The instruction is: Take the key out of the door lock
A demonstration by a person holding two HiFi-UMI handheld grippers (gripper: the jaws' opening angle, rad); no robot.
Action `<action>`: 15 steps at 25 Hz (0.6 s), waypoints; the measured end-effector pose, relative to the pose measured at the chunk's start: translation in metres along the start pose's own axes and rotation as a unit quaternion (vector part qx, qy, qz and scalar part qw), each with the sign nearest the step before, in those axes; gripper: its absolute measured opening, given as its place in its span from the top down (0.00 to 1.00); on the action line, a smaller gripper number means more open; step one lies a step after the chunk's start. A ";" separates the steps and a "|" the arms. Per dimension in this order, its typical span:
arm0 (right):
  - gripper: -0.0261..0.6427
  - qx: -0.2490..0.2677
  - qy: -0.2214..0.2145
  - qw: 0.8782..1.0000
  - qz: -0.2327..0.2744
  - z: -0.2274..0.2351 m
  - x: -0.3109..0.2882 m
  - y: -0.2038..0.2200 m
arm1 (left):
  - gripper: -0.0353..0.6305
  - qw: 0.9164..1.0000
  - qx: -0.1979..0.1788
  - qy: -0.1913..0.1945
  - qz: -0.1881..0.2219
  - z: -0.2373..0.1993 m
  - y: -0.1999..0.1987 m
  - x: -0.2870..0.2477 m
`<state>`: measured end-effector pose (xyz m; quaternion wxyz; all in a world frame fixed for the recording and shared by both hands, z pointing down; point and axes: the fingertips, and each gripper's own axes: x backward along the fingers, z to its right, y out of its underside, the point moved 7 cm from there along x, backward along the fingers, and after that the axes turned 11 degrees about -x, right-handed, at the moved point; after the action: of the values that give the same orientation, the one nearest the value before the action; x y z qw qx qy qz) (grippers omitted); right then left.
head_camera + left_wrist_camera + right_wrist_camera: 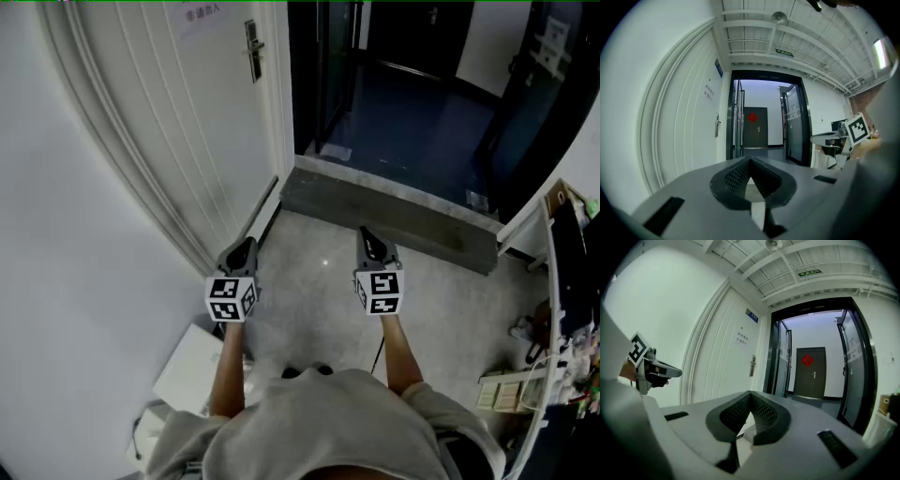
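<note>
The white door point(178, 122) fills the upper left of the head view. Its lock plate point(253, 52) sits near the top edge, well apart from both grippers, and the key is too small for me to make out there. A paper notice point(199, 11) on the door carries print I cannot read. At lower centre, my left gripper point(248, 244) has its 2 jaws pressed together on nothing. Just right of it, my right gripper point(365, 232) is equally closed and empty. A green ceiling sign point(808, 273) in the upper right of the right gripper view is illegible.
</note>
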<state>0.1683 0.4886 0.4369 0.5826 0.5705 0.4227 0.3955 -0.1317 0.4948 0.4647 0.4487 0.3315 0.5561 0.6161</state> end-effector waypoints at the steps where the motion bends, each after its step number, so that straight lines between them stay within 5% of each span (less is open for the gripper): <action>1: 0.93 -0.001 0.000 1.000 -0.001 0.001 0.000 0.001 | 0.92 1.000 0.001 -0.001 -0.001 0.000 0.000 -0.001; 15: 0.93 -0.021 0.004 1.000 0.005 0.031 0.011 0.009 | 0.92 1.000 0.004 -0.001 -0.010 0.025 0.006 -0.008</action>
<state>0.2020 0.4893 0.4448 0.5911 0.5587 0.4132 0.4096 -0.1067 0.4970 0.4750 0.4539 0.3287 0.5615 0.6089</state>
